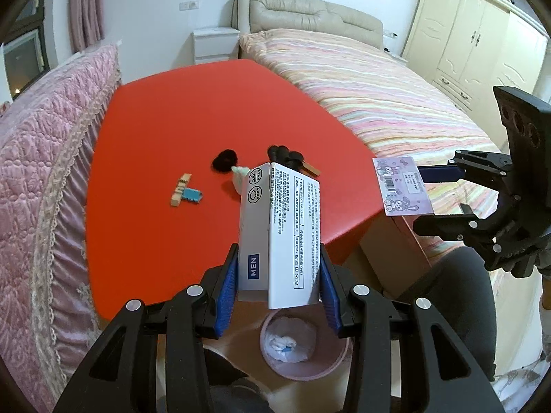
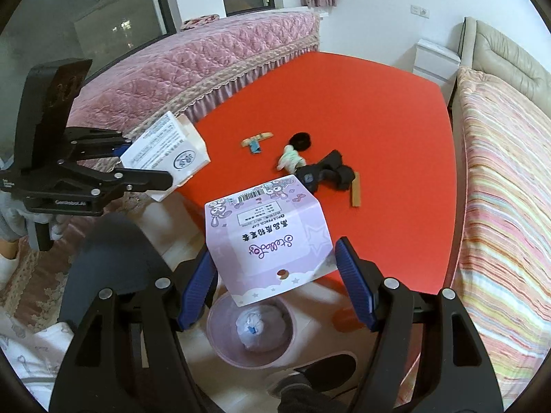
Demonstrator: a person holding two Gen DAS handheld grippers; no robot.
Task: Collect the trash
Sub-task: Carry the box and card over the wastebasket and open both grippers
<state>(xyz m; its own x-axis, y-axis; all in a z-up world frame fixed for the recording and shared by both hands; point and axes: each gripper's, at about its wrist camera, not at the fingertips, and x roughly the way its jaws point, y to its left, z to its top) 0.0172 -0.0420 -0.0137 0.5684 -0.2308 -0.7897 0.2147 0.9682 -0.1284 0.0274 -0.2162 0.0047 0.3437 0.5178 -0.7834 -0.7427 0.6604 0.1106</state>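
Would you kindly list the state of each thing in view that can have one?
Left claw: shut on the white box, held above the bin.
Right claw: shut on the pink card, held above the bin.
Bin: on the floor, open, holds crumpled tissue.
Clothespin: lying flat on the red table.
Plush toy: lying on its side.

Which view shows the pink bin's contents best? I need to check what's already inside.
The right wrist view: the pink bin sits open below the purple card, crumpled white trash plainly visible. The left wrist view shows the bin too, but the white box covers its far rim.
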